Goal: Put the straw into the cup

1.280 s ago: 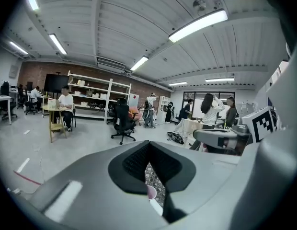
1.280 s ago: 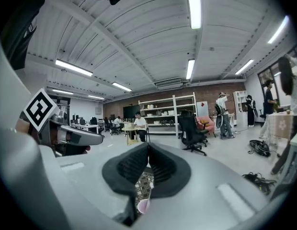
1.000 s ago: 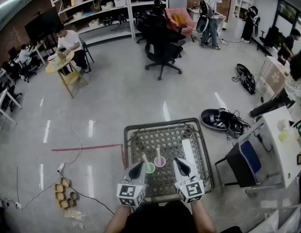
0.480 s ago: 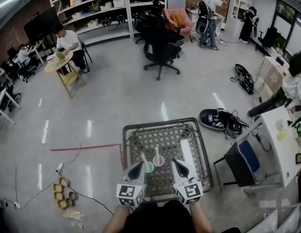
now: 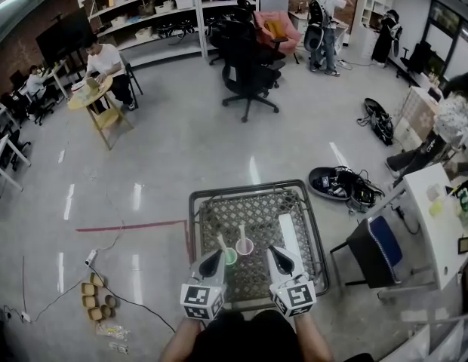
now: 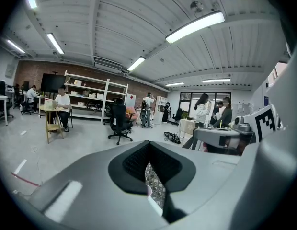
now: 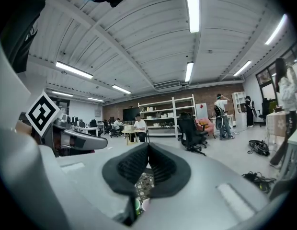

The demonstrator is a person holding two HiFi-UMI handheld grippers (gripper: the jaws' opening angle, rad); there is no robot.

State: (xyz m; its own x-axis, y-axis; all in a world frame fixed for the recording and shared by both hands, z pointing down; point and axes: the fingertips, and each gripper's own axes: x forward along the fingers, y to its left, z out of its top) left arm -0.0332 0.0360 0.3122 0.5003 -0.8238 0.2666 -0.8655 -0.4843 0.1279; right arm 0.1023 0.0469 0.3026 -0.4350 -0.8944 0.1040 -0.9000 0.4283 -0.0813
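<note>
Two cups sit around the middle of the lattice-top table (image 5: pixel 253 211), and each one already has a straw in it. The green cup (image 5: pixel 231 258) is a bit closer to the near edge, with its straw (image 5: pixel 222 243) leaning toward the left edge. The pink cup (image 5: pixel 245 247) is just beside it, and the second straw (image 5: pixel 241 233) stands pretty much upright. A long white strip (image 5: pixel 288 236) lies flat toward the right edge. The left gripper (image 5: pixel 216 255) and right gripper (image 5: pixel 272 251) hover over the near edge either side of the cups, both with jaws closed together on nothing.
</note>
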